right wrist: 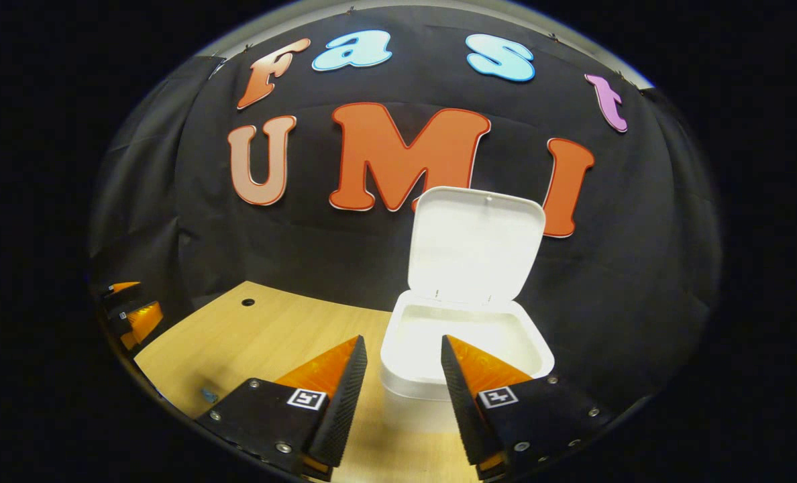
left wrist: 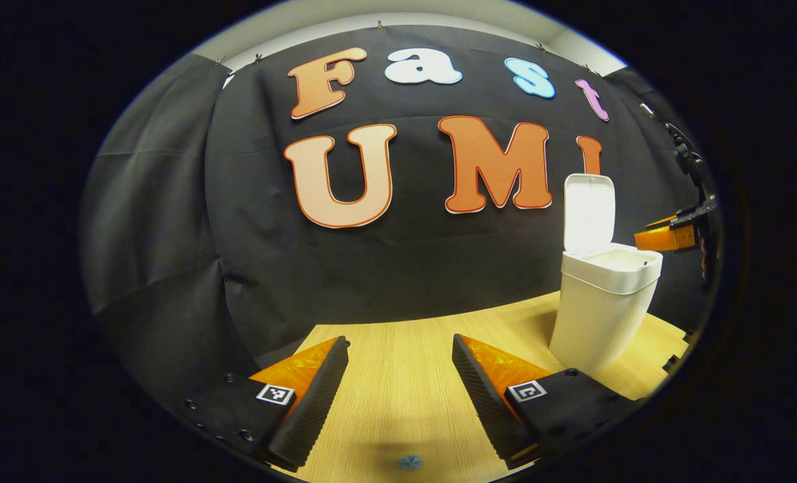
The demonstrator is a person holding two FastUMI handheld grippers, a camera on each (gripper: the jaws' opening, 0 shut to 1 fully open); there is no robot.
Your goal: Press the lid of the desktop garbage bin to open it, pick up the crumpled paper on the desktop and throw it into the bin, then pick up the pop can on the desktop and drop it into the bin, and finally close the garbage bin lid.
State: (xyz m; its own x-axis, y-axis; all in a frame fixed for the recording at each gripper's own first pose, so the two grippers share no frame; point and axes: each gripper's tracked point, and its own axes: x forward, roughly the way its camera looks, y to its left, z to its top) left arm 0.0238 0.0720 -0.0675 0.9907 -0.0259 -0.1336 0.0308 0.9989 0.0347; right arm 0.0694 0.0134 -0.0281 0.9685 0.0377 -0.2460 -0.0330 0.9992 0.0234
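Standing open at two o'clock on the table [left wrist: 398,376], the bin [left wrist: 600,315] looks light and tippy, so its upright lid [right wrist: 475,245] wants a gentle push at the top edge. Right claw [right wrist: 404,392] and left claw [left wrist: 400,392] gape empty.

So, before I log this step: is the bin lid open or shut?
Open: the lid stands upright behind the bin, mouth exposed.
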